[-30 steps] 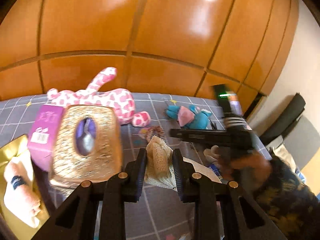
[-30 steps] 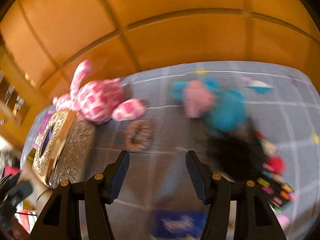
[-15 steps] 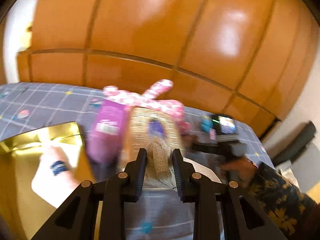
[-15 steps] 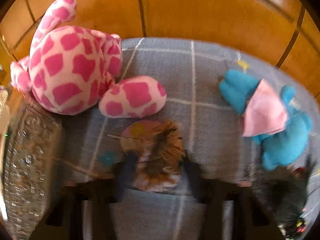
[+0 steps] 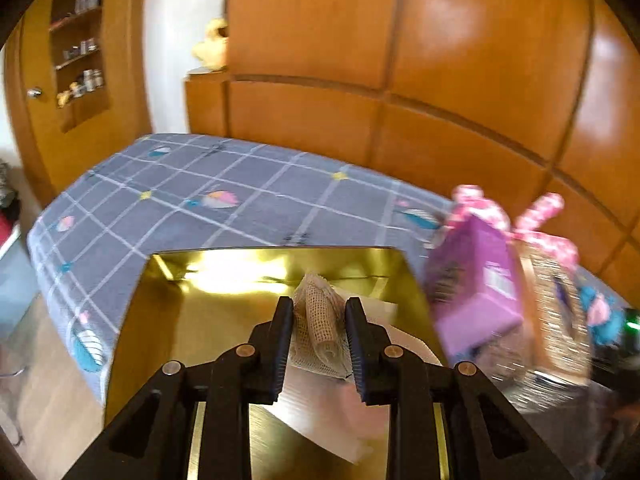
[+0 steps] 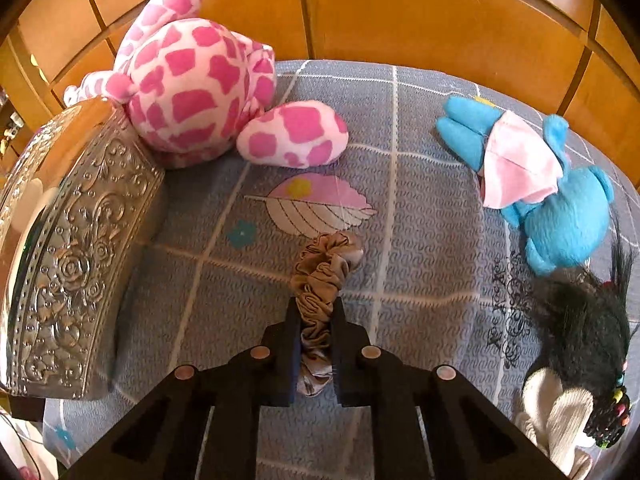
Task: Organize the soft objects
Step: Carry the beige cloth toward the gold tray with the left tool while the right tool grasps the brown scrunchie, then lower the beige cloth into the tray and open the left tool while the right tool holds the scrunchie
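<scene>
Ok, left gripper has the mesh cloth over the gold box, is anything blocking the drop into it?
Nothing visible blocks it. The mesh cloth, clamped in the left gripper, hangs over the open gold box. Below it lies only a pale soft item already in the box; the purple box stands outside, to the right.

A beige mesh cloth (image 5: 318, 328), bunched, hung above the gold box (image 5: 168, 320). A brown satin scrunchie (image 6: 326, 268) lay squeezed on the bed (image 6: 420, 280), mid-cover, with the pink-spotted plush (image 6: 192, 84) toward the headboard edge.
</scene>
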`<state>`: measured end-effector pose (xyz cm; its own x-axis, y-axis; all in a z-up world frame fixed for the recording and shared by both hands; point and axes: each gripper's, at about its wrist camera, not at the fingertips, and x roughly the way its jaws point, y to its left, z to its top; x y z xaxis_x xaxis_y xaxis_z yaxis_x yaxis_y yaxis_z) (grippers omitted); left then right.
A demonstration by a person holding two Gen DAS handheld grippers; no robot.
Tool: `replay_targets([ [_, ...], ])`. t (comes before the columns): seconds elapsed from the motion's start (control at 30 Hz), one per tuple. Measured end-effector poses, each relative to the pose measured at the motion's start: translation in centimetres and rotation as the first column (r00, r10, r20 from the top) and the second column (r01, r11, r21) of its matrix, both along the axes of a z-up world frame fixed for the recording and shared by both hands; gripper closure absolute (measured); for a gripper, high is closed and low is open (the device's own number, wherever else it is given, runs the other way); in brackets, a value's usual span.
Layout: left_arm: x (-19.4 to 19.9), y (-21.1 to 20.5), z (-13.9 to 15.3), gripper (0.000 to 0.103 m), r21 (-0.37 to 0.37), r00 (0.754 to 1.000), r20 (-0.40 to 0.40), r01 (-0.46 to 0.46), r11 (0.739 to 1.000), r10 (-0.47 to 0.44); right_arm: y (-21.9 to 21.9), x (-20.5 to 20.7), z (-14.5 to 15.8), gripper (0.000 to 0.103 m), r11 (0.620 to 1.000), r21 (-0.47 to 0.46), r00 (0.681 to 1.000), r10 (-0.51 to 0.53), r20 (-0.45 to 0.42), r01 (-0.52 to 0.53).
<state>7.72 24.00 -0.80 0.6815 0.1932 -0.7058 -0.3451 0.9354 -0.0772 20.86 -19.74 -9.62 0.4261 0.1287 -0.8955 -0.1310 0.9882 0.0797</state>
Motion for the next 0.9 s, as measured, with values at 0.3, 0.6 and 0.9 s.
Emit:
replay_targets([
  [0.3, -1.1, 1.5, 0.0, 0.071, 0.063, 0.995, -0.006, -0.096, 0.993, 0.096, 2.5, -2.1, -0.7, 0.092, 0.996, -0.087, 0.998, 0.016, 0.060, -0.011],
  [0.6, -5.9, 0.1, 3.7, 0.053, 0.150, 0.990, 0.117, -0.101, 0.984, 0.083, 4.3, -4.6, -1.7, 0.091, 0.994, -0.113, 0.993, 0.003, 0.121, 0.011],
  [0.9, -8.6, -1.5, 5.6, 0.050, 0.217, 0.986, 0.159, -0.086, 0.972, 0.052, 5.8, -6.0, -2.5, 0.091, 0.986, -0.163, 0.986, -0.011, 0.164, 0.038],
])
